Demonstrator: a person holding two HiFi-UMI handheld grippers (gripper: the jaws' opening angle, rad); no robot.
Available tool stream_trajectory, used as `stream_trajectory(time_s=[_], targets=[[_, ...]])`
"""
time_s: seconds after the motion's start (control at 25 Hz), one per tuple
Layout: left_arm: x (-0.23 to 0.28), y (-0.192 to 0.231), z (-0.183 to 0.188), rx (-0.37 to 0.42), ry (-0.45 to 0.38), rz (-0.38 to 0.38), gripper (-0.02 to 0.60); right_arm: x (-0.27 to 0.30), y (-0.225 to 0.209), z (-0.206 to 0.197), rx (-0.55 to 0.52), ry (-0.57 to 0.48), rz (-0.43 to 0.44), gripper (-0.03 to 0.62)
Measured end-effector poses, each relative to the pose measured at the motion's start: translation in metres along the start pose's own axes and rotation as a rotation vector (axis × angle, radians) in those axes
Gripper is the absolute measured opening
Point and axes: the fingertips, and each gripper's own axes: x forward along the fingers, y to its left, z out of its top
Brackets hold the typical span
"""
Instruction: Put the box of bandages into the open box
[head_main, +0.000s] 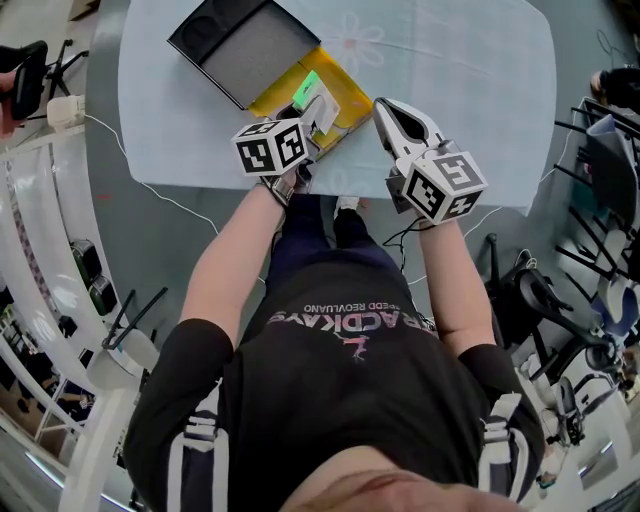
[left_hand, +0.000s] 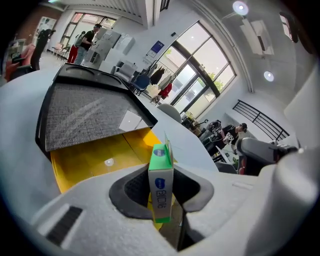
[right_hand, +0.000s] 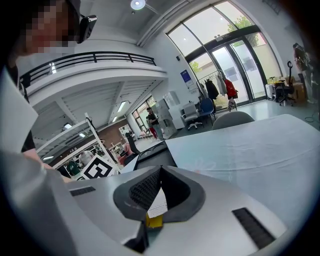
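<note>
Left gripper (left_hand: 161, 197) jaws clamped on bandage box (left_hand: 161, 182), pitched down; right gripper (right_hand: 159, 172) jaws together, forearms extended

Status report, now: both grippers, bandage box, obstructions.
Left hand-held gripper shut on box of bandages, over open box. Right hand-held gripper jaws together, beside it. Nothing blocking the opening.

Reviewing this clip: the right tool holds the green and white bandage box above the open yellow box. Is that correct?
Not quite. The left tool holds the green and white bandage box, pinched upright between its pads, as the left gripper view shows. The rest stands: it is above the open yellow box.
</note>
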Motion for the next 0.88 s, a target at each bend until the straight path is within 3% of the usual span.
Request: stream_trajectory(time_s=[0.4, 0.64, 0.88], targets=[[0.002, 0.006, 0.001, 0.094, 0.048, 0.096, 0.137, 0.003, 0.002, 0.003, 0.006, -0.003, 0.001, 0.012], [0.004, 0.008, 0.000, 0.159, 0.057, 0.155, 0.244, 0.000, 0.000, 0.002, 0.011, -0.009, 0.000, 0.011], [-0.003, 0.025, 0.002, 0.198, 0.055, 0.258, 0.308, -0.003, -0.001, 0.001, 0.020, -0.015, -0.004, 0.011]])
